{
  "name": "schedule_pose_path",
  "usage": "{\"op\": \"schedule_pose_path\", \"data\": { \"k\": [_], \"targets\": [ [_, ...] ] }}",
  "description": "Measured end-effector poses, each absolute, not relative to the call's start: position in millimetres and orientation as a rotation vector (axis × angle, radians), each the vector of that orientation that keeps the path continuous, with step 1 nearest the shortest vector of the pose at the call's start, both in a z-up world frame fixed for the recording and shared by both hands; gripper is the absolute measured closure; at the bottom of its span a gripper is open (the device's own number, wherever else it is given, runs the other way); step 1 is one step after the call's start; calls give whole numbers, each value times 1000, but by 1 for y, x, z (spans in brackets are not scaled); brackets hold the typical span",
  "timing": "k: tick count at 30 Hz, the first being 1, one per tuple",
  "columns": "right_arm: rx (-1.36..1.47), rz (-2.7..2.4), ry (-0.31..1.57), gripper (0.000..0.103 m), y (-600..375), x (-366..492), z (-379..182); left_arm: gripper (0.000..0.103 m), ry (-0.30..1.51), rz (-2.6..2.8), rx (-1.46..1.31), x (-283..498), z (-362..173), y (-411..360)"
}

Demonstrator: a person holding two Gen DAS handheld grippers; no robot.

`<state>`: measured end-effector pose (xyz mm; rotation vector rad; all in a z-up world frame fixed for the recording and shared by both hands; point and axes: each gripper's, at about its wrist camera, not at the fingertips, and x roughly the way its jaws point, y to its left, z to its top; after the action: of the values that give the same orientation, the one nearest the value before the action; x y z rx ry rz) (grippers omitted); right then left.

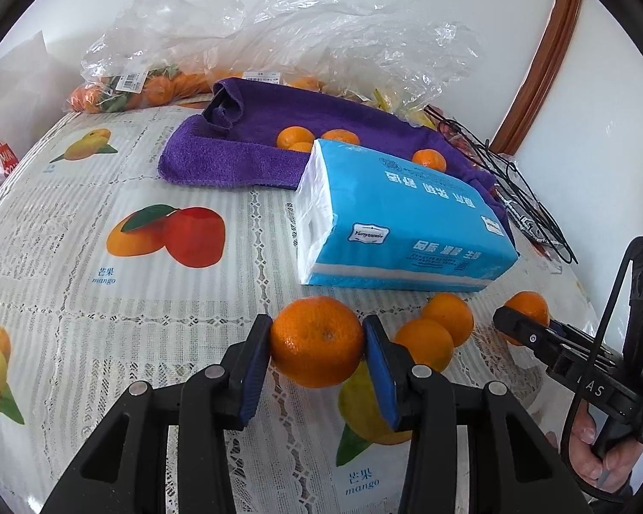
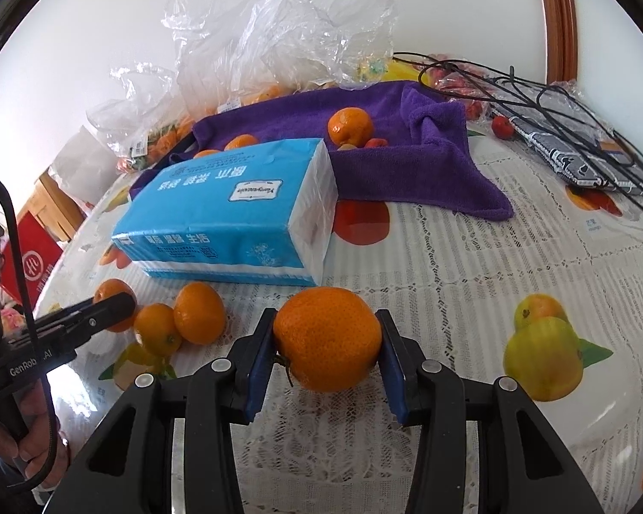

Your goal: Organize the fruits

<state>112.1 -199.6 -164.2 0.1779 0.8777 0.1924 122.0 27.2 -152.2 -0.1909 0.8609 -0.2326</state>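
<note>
In the left wrist view we note the left gripper (image 1: 318, 342) with its jaws clamped on a mandarin (image 1: 317, 340) above the tabletop (image 1: 85, 300), near the tissue pack (image 1: 403, 222).

In the right wrist view the right gripper (image 2: 328, 340) likewise grips an orange (image 2: 328, 338); two loose mandarins (image 2: 180, 321) lie just left.

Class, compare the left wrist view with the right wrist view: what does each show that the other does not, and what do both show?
Only the left wrist view shows the tangerine clamped in the left gripper from close up. Only the right wrist view shows the small red fruit beside the cables and the right gripper pinching its own tangerine from close up. Both show the blue tissue pack, the purple towel and two loose tangerines.
</note>
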Motion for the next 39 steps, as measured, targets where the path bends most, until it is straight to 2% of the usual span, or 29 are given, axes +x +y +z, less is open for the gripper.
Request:
{"op": "schedule_pose_path", "data": {
  "k": [17,39],
  "targets": [
    [133,210,768,59,-184,112,-118,62,800,-205,-163,123,-110,26],
    [70,175,691,59,-173,211,-83,62,726,-202,-146,225,-69,16]
  ]
}}
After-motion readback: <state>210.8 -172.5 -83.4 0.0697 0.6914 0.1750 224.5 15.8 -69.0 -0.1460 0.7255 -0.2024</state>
